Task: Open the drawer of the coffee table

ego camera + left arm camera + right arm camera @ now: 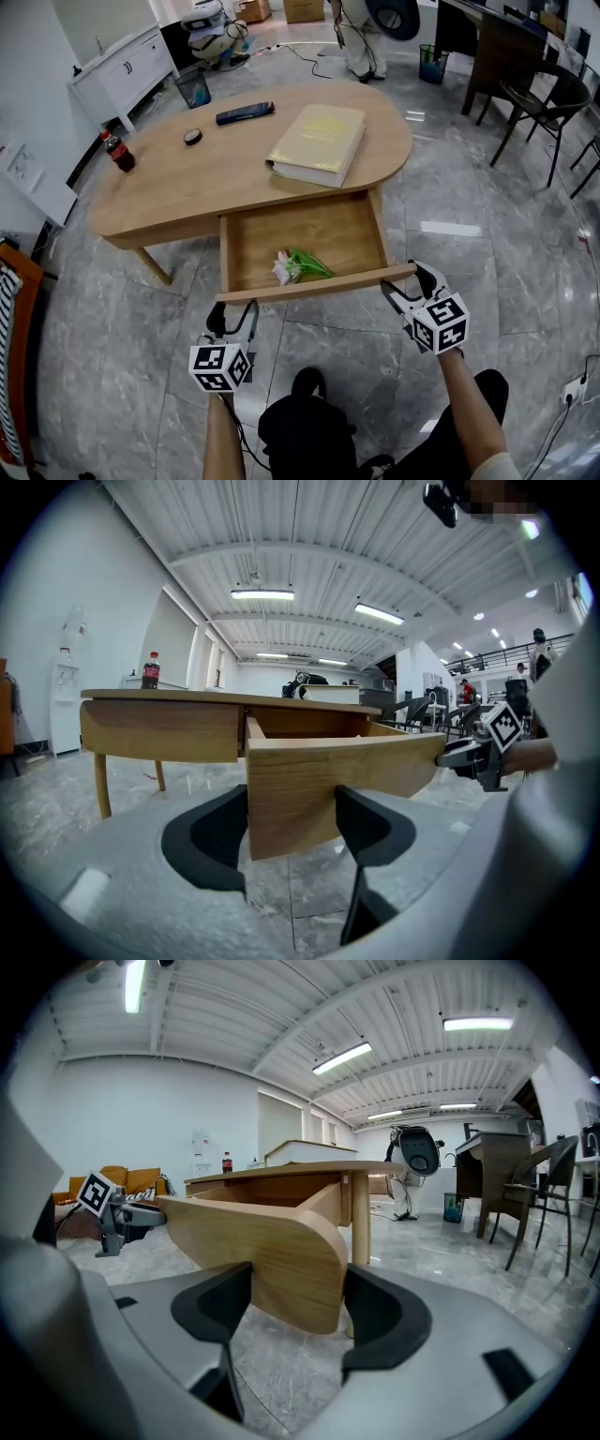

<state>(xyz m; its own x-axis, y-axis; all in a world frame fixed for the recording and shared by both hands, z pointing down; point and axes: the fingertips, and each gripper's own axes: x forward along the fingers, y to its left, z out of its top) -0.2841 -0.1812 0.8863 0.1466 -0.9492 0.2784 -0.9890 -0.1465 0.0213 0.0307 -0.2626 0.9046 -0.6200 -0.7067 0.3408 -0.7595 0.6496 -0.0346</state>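
The oval wooden coffee table [234,173] has its drawer [305,239] pulled well out, with a small bunch of flowers [298,266] lying inside. My left gripper [232,314] holds the left end of the curved drawer front [314,284]. In the left gripper view, the left gripper [291,832] has both pads against the drawer front [337,771]. My right gripper [403,286] grips the right end. In the right gripper view, the right gripper [295,1302] is closed on the rounded end of the drawer front [262,1241].
On the tabletop lie a thick book [319,142], a dark remote [245,113], a small black disc [192,137] and a cola bottle [118,151]. A white cabinet [122,70] stands at far left, and chairs [548,103] and a desk at far right. The floor is marble tile.
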